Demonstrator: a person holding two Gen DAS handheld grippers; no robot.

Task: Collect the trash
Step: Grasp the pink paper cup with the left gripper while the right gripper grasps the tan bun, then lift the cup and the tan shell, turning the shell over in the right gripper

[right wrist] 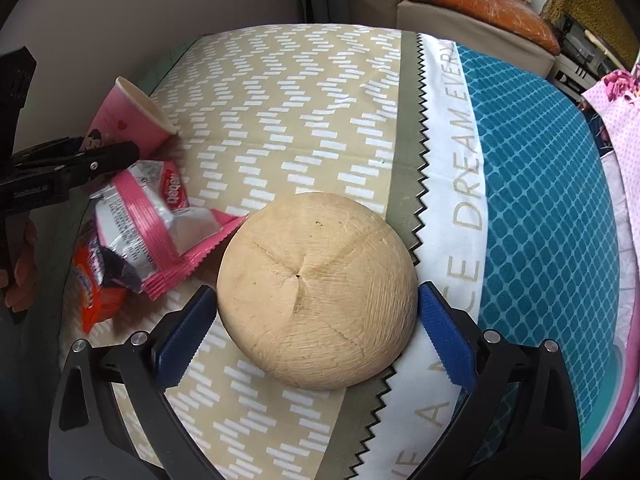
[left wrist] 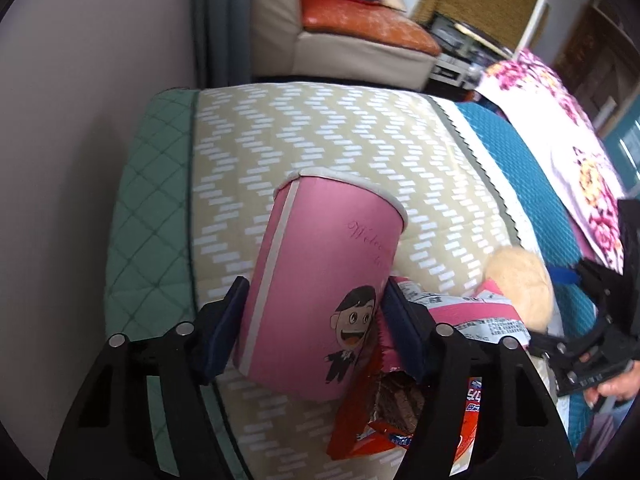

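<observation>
Bed (right wrist: 280, 92) with trash, both wrist views, read left to right with the coconut (right wrist: 320, 240) as reference. Far left of the coconut, a pale wall (left wrist: 80, 120) runs close along the bed's green quilted border (left wrist: 148, 216), so little room is open on that side. The left gripper (left wrist: 316, 280) stands left of the coconut, near that border. Its fingers (left wrist: 224, 328) are clenched on the pink paper cup (left wrist: 320, 240), one pad against each flank, and the cup is tilted with its rim away from the gripper. Between the cup and the coconut lie a pink-and-silver wrapper (right wrist: 152, 208), its corner just beside the coconut, and an orange wrapper (right wrist: 96, 292) partly under it. Beyond the coconut, the zigzag-patterned cover is bare up to the far edge of the bed. The coconut rests where the zigzag cover meets the olive sawtooth band (right wrist: 404, 168). The right gripper (right wrist: 316, 288) straddles it with its fingers (right wrist: 444, 328) released and spread wide, their tips just beside the coconut's flanks. Right of the coconut come a white lettered strip (right wrist: 460, 184) and a bare teal panel (right wrist: 540, 200), then a floral blanket (left wrist: 560, 128) at the right edge. A sofa (right wrist: 460, 20) stands past the far edge. Count: one cup, one coconut, two wrappers, two grippers.
</observation>
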